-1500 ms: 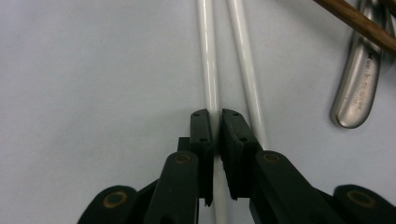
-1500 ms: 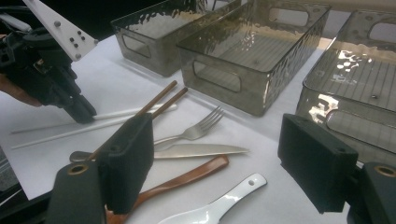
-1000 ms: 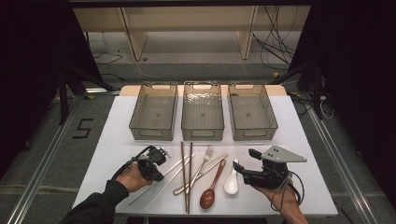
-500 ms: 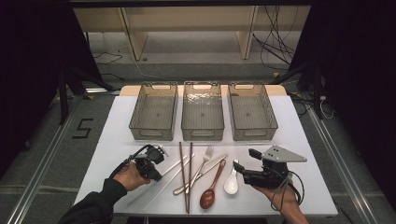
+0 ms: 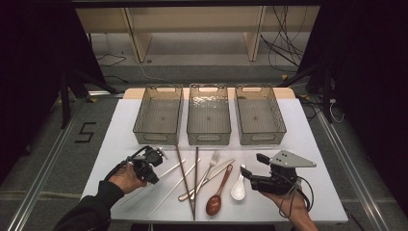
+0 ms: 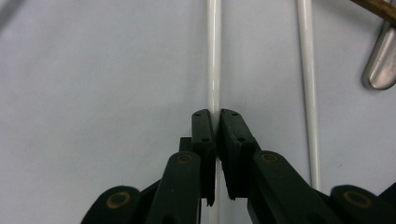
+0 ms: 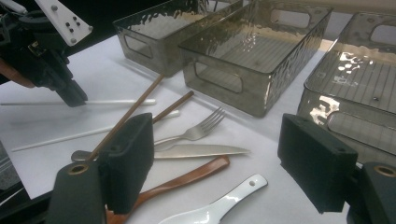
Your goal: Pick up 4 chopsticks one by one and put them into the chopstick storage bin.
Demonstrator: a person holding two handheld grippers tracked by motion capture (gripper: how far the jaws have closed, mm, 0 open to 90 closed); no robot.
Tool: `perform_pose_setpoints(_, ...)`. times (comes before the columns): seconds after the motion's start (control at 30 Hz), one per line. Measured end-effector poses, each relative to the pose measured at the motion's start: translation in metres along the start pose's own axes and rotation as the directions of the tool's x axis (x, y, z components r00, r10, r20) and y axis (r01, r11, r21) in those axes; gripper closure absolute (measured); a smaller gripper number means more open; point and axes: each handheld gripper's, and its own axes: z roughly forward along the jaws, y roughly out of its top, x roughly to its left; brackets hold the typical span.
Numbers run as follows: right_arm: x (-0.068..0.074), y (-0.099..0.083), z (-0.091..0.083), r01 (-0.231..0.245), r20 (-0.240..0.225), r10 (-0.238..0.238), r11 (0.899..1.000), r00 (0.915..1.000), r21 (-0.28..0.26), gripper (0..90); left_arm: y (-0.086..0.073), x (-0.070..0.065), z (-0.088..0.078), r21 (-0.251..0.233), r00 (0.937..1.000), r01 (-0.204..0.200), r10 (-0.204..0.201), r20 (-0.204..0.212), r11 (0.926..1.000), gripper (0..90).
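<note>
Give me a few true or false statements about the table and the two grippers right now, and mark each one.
1. The left gripper is shut on a white chopstick. True.
2. The right gripper clamps the white spoon. False: its jaws stand open, with nothing pinched between them.
3. Three clear bins stand in a row at the far side of the table. True.
4. The fork lies inside the middle bin. False: it lies on the table beside the knife.
5. A brown wooden spoon lies next to the white spoon. True.

Bare table (image 5: 110,159) left of left gripper (image 5: 151,177); second white chopstick (image 5: 173,189), brown chopsticks (image 5: 184,180) crowd right.
</note>
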Motion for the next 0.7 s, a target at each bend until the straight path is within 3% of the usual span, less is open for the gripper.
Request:
perform_pose_setpoints(0.1,0.0,0.0,-0.001,-0.001,0.0,0.001,1.0,1.0,0.0,28.0,-0.003,0.005,0.001,-0.002,0.9999,0.013,-0.013,-0.008,0.9999,84.3)
perform_pose_setpoints(0.23,0.0,0.0,-0.001,0.0,0.0,0.0,1.0,1.0,0.002,28.0,-0.004,0.009,0.006,0.012,0.9992,0.017,-0.017,0.035,0.9998,84.2)
perform_pose_setpoints(0.37,0.0,0.0,0.0,0.0,0.001,0.0,1.0,1.0,0.002,28.0,-0.003,0.006,0.013,0.038,0.9992,0.014,-0.015,0.038,0.9992,84.0)
perform_pose_setpoints(0.7,0.001,0.0,0.0,0.0,0.002,0.0,1.0,1.0,0.002,27.9,-0.001,0.003,0.015,0.051,0.9995,0.021,-0.022,0.022,0.9985,82.4)
